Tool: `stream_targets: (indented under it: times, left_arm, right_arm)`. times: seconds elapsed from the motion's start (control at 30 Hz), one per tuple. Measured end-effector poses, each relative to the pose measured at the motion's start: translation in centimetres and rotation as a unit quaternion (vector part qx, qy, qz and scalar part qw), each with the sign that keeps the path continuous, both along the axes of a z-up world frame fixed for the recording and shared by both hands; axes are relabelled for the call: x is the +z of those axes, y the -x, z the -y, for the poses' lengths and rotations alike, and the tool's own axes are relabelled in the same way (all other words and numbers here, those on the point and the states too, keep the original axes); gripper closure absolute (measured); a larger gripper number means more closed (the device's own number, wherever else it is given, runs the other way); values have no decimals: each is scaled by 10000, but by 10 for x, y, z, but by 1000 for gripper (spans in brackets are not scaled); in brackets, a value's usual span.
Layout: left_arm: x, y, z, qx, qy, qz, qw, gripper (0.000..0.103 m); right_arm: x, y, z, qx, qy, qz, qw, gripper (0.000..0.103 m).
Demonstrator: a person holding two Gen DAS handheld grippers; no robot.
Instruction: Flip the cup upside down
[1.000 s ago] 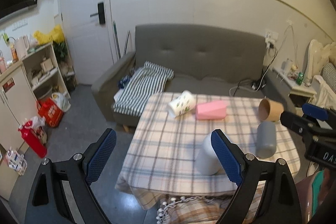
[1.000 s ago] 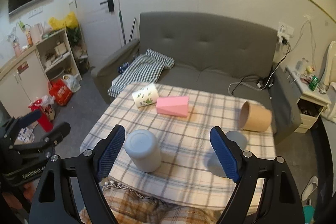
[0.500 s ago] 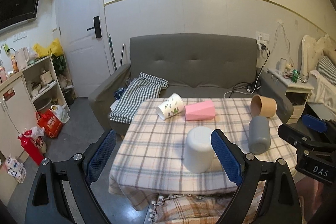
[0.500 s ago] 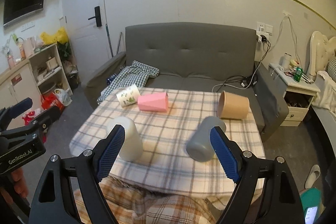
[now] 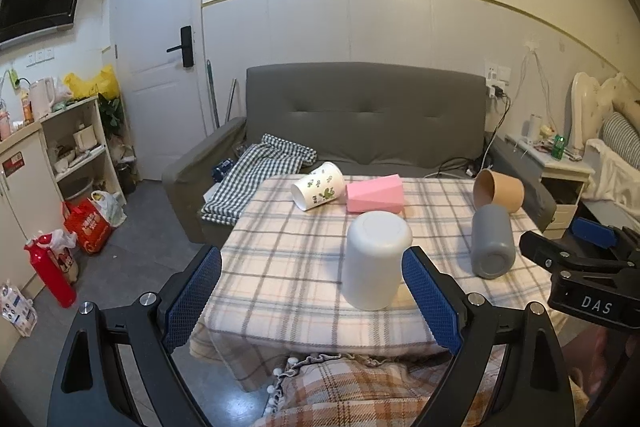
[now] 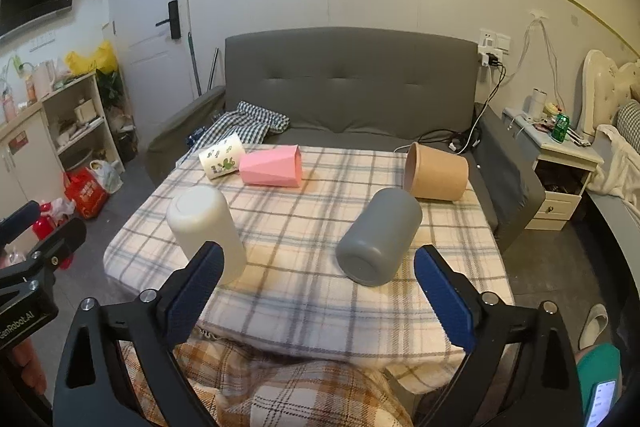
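Observation:
A white cup (image 5: 376, 259) stands upside down on the plaid tablecloth (image 5: 288, 267); it also shows in the right wrist view (image 6: 206, 227). A grey cup (image 6: 378, 235) lies on its side, base toward me, also in the left wrist view (image 5: 491, 247). A brown paper cup (image 6: 436, 173), a pink cup (image 6: 272, 171) and a white patterned cup (image 6: 222, 161) lie on their sides farther back. My left gripper (image 5: 312, 299) is open and empty, near the white cup. My right gripper (image 6: 320, 291) is open and empty, in front of the grey cup.
A grey sofa (image 5: 360, 115) with a checked cloth (image 5: 256, 179) stands behind the table. Shelves (image 5: 76, 147) and bags (image 5: 88, 227) are at the left, a bedside cabinet (image 6: 560, 171) at the right. A plaid-covered surface (image 6: 280, 387) lies just below the grippers.
Both grippers have pulled back and tilted level, so the cups sit lower and nearer in view. Both stay open and empty. The cups have not moved.

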State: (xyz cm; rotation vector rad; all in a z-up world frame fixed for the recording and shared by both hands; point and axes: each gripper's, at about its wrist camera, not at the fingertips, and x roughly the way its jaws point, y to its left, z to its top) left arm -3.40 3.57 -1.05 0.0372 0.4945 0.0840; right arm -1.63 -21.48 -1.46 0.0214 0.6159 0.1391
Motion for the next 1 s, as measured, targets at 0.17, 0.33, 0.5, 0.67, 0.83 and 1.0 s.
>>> stream_targets:
  times: [0.17, 0.33, 0.5, 0.67, 0.83, 1.0]
  left_arm:
    - [-5, -1, 1, 147, -130, -79, 9998, 8]
    - [-9, -3, -1, 279, -192, -124, 9993, 8]
    - [-11, -3, -2, 285, -132, -141, 9994, 8]
    - [-11, -4, -3, 246, -120, -147, 9995, 8]
    - [-11, -4, -2, 232, -123, -155, 9995, 8]
    - [-11, -4, -1, 176, -121, -141, 9997, 7]
  right_arm:
    - [-2, 0, 2, -58, -13, 9, 10000, 0]
    - [-5, -1, 1, -44, 0, -35, 10000, 0]
    - [-7, -1, 0, -29, 3, -68, 10000, 0]
    - [-8, -1, 0, -40, 8, -76, 10000, 0]
    - [-9, -1, 0, -49, 11, -87, 9999, 0]
    - [-10, 0, 0, -44, 11, -106, 9999, 0]
